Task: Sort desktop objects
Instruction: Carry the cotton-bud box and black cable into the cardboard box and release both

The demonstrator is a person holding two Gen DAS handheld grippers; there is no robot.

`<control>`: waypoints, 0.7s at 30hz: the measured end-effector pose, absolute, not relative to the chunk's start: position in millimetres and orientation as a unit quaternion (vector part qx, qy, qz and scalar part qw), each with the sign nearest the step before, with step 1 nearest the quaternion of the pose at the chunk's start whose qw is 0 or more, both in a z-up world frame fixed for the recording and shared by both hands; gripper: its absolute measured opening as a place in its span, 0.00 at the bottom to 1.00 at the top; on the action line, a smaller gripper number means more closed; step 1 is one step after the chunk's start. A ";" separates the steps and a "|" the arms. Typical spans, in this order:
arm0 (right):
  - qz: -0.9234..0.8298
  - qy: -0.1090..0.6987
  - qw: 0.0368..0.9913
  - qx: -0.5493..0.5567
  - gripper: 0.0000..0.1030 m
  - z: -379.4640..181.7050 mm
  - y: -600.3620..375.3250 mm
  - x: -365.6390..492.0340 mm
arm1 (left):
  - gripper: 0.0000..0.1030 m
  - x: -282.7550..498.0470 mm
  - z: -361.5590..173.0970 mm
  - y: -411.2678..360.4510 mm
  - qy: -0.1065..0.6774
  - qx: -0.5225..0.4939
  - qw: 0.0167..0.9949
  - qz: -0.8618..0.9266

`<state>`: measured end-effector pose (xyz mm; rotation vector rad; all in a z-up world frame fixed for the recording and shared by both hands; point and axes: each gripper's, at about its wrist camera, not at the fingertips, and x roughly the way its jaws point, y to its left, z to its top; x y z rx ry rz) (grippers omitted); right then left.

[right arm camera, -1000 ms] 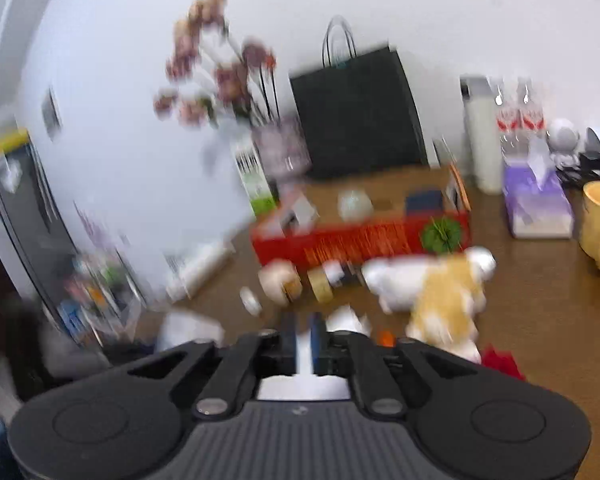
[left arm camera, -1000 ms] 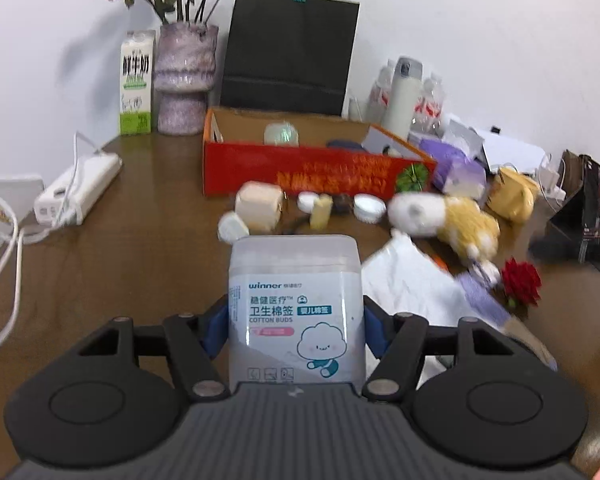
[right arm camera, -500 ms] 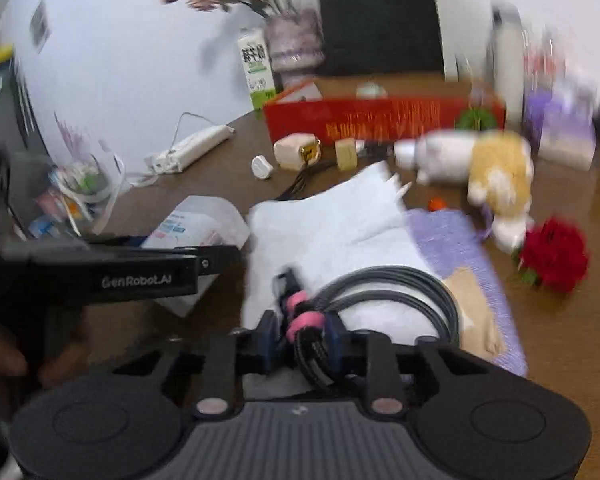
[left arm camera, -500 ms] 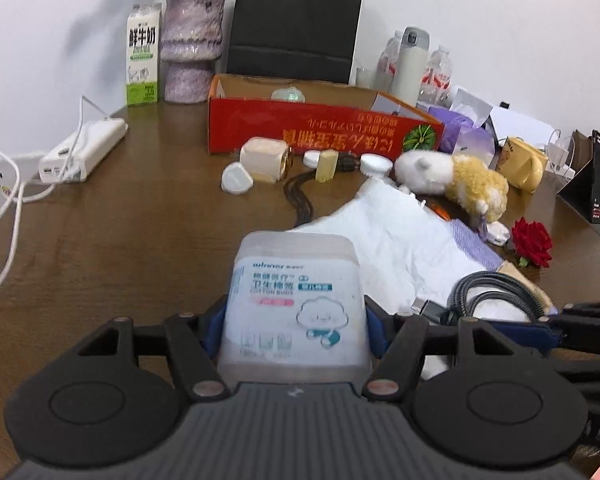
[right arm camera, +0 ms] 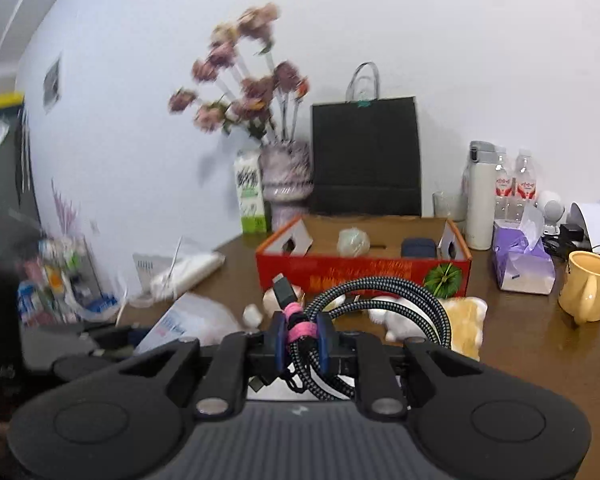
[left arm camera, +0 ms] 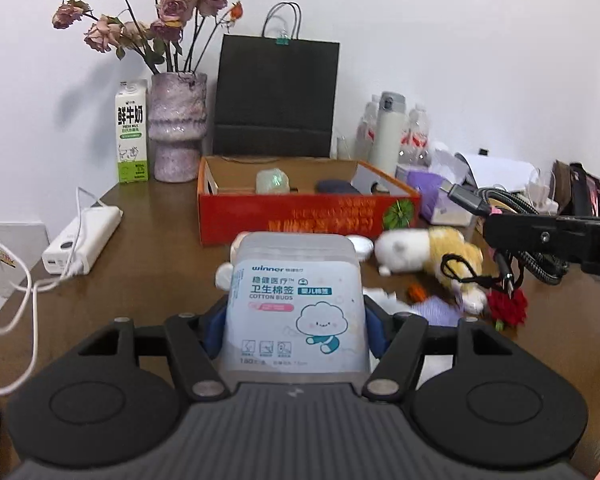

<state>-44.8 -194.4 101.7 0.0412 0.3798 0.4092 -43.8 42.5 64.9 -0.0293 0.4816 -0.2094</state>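
My left gripper (left arm camera: 296, 320) holds the translucent plastic box of cotton buds with a blue-and-white label (left arm camera: 296, 300), pads pressed on both its sides, lifted above the brown wooden table (left arm camera: 148, 264). My right gripper (right arm camera: 300, 338) is nearly closed on the coiled black braided cable with a pink tie (right arm camera: 380, 300), carried in front of the open red cardboard box (right arm camera: 364, 272).

A plain white wall (left arm camera: 460, 40) runs behind the far edge of the dark brown wooden table (left arm camera: 148, 264). Lighting is even and diffuse; objects cast soft shadows on the wall. At the far left of the right wrist view, the wall carries a small framed rectangle (right arm camera: 52, 84), beside a dark vertical panel (right arm camera: 4, 184) that is blurred. The floor is out of view.
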 end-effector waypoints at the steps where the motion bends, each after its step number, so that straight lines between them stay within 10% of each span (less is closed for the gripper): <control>1: 0.198 0.187 0.962 0.021 0.14 105.1 -197.1 -37.9 | 0.64 -39.6 70.0 43.0 0.239 -0.018 0.965 -0.103; 21: 0.204 0.251 0.946 0.026 0.15 123.2 -190.0 212.5 | 0.64 188.6 107.7 52.8 0.297 -0.057 0.952 -0.054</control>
